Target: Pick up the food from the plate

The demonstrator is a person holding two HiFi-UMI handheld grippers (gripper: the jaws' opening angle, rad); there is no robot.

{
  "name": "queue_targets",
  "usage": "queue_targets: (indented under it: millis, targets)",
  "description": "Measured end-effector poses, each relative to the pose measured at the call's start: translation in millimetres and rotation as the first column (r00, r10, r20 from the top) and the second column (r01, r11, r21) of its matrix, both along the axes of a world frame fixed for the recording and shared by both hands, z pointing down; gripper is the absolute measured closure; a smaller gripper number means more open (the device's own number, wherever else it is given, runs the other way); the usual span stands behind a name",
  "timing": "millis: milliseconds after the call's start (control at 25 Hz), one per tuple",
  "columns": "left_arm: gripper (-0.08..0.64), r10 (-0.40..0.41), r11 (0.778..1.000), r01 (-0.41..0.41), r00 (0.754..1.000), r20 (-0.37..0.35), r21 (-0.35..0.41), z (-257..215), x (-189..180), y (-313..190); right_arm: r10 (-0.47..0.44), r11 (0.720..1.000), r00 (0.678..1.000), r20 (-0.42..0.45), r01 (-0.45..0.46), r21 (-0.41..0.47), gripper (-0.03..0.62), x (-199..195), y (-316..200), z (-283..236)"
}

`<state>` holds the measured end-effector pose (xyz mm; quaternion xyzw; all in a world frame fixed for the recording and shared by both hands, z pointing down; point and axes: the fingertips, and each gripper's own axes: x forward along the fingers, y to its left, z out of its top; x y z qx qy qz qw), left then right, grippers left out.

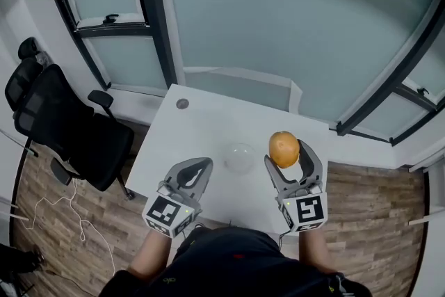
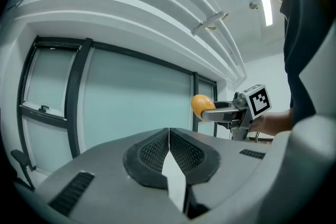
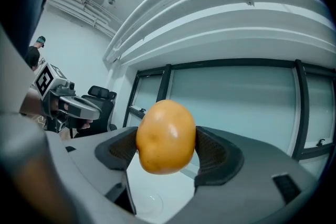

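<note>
Right claw (image 1: 286,151) is clamped on the food (image 3: 166,136), a yellow-orange, potato-looking lump, held up off the white bench (image 1: 201,123). Left claw (image 2: 169,139) is pinched shut with nothing in it. A clear glass plate (image 1: 240,157) sits on the bench between the two, just left of the food.
</note>
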<state>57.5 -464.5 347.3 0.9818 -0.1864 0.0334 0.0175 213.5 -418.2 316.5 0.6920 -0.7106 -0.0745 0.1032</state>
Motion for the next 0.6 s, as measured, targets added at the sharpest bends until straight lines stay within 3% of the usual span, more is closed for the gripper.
queue_targets:
  millis: [600]
  targets:
    - [0.537,-0.044,0.999,0.044,0.999,0.0,0.01,-12,-13,0,-0.068,0.998,0.997,0.024,0.068,0.017,0.233,-18,1,-9]
